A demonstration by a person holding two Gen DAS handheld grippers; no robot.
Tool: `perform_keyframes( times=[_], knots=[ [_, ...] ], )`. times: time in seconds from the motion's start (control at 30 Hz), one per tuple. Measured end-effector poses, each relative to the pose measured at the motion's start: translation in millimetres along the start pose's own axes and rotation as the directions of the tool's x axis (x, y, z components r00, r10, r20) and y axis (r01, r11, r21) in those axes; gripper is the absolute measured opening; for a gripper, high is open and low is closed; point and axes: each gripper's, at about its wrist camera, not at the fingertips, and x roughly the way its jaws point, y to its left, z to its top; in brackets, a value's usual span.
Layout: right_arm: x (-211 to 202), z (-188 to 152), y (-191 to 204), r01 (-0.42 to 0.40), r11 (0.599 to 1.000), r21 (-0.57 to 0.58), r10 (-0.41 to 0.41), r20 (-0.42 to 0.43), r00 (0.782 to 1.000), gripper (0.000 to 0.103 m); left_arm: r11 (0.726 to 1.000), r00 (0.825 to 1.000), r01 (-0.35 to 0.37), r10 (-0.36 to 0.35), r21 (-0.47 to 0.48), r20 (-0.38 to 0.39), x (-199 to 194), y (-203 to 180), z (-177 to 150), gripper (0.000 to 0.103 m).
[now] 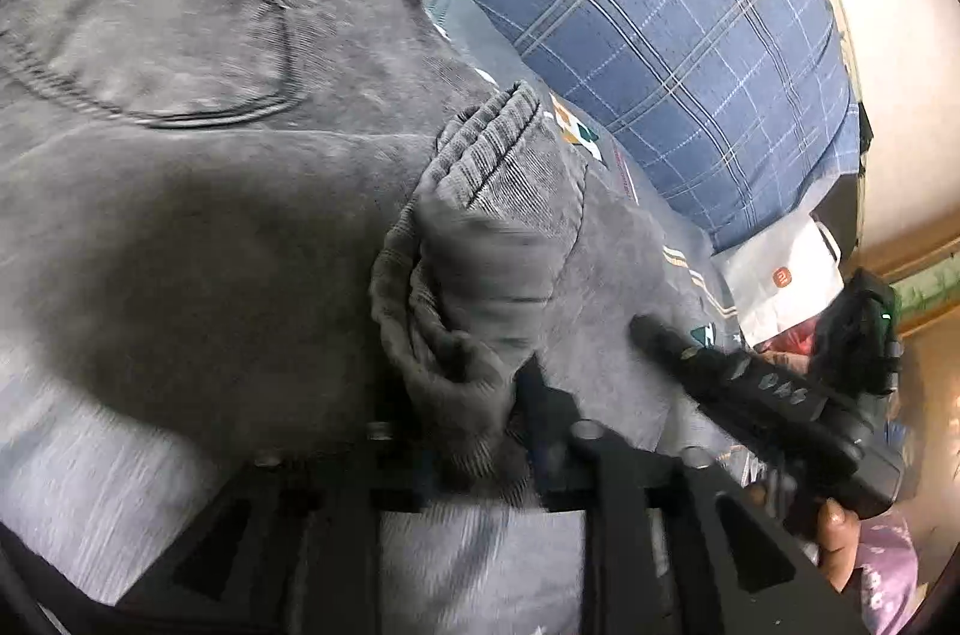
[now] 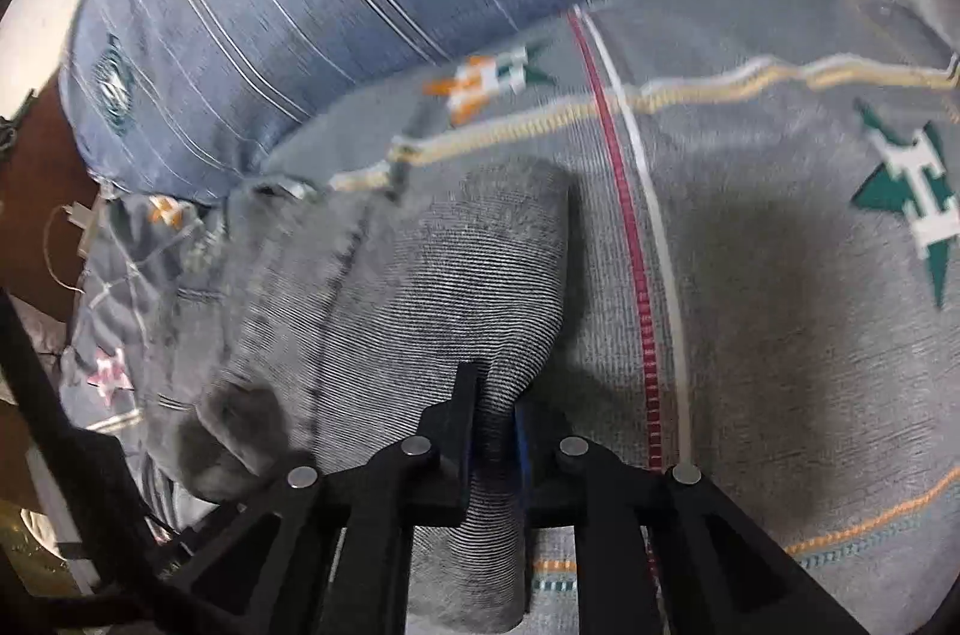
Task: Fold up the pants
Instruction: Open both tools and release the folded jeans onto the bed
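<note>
Grey corduroy pants [image 1: 198, 143] lie rumpled on the bed [image 2: 780, 275], back pocket far-left, legs trailing near; left gripper [image 1: 474, 431] and right gripper [image 2: 492, 431] fingers each grasp a fold

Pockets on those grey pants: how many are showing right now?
1: a stitched back pocket at the upper left of the left wrist view, on the flat part of the grey pants. Others may be hidden under the folds.

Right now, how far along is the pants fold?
Done: grey corduroy pants lie on the patterned bedspread, one part already over another. In hand: left gripper pinches a bunched hem; right gripper clamps a fabric edge. Left: lay both down, flatten. Mid-fold.
</note>
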Motion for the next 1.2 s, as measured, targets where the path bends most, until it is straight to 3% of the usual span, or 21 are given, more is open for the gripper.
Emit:
perform_keyframes(
  times=[0.07, 0.2, 0.4, 0.5, 0.57, 0.67, 0.93, 1.2],
  knots=[
    [-17.1, 0.5, 4.1, 0.002, 1.000, -0.009, -0.001, 0.058, 0.998, 0.023, 0.999, 0.999, -0.024, 0.025, -0.023, 0.030, -13.2, 7.3, -5.1, 0.034],
    [-42.6, -1.4, 19.7, 0.017, 0.998, -0.067, -0.006, 0.166, 0.986, 0.024, 0.995, 0.995, -0.049, 0.056, -0.083, 0.078, -39.6, 13.3, -8.4, 0.034],
    [-68.2, -10.0, 47.3, -0.043, 0.987, -0.152, 0.084, 0.270, 0.959, 0.028, 0.989, 0.979, -0.134, 0.141, -0.054, 0.147, -56.5, 12.9, -0.1, 0.035],
    [-37.5, -17.7, 59.8, -0.204, 0.964, -0.170, 0.228, 0.134, 0.964, 0.036, 0.982, 0.967, -0.187, 0.190, -0.037, 0.170, -65.9, 16.4, 6.8, 0.042],
    [-14.2, -22.7, 65.8, -0.245, 0.955, -0.169, 0.257, 0.051, 0.965, 0.036, 0.966, 0.946, -0.257, 0.254, -0.012, 0.203, -68.5, 14.1, 9.8, 0.042],
    [2.7, -29.1, 69.5, -0.276, 0.946, -0.169, 0.279, -0.003, 0.960, 0.036, 0.943, 0.911, -0.332, 0.314, 0.024, 0.267, -77.2, 12.8, 10.0, 0.045],
    [31.6, -47.0, 73.3, -0.189, 0.961, -0.203, 0.174, -0.092, 0.981, 0.037, 0.930, 0.889, -0.363, 0.327, 0.057, 0.321, -89.9, 3.2, 13.0, 0.049],
    [32.4, -49.2, 86.8, -0.129, 0.946, -0.296, 0.107, -0.090, 0.990, 0.037, 0.922, 0.877, -0.385, 0.349, 0.048, 0.329, -91.0, 5.2, 13.6, 0.049]
  ],
)
